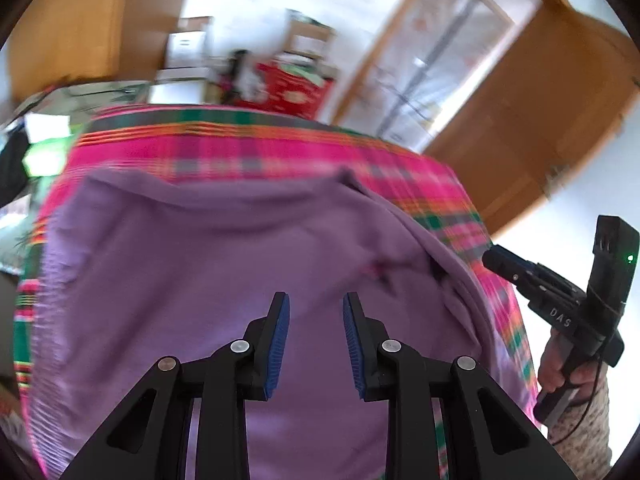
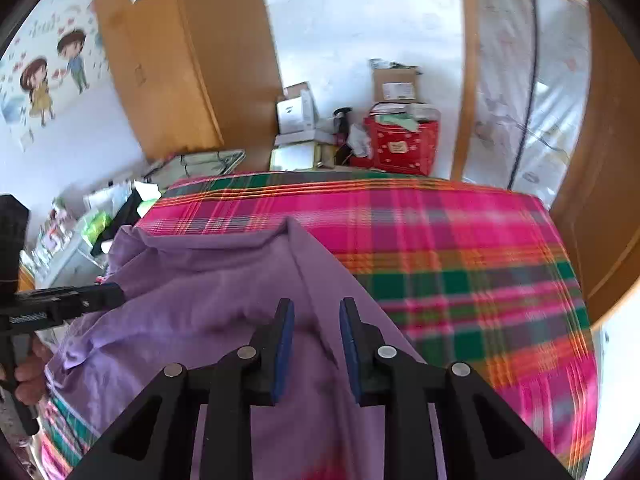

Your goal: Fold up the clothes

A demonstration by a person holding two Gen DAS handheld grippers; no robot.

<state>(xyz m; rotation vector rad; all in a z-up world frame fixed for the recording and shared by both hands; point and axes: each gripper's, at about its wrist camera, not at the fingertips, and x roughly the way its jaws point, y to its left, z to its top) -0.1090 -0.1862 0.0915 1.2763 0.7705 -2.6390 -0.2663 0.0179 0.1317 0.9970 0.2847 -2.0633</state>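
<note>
Open fingers, "DAS"-marked right gripper

Left gripper and right gripper both tilt downward, jaws parted (nothing between them).

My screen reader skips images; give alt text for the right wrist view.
A purple garment lies on a pink, green and orange plaid bedcover, with the right gripper above it, jaws open and empty. The left gripper enters at left.
</note>
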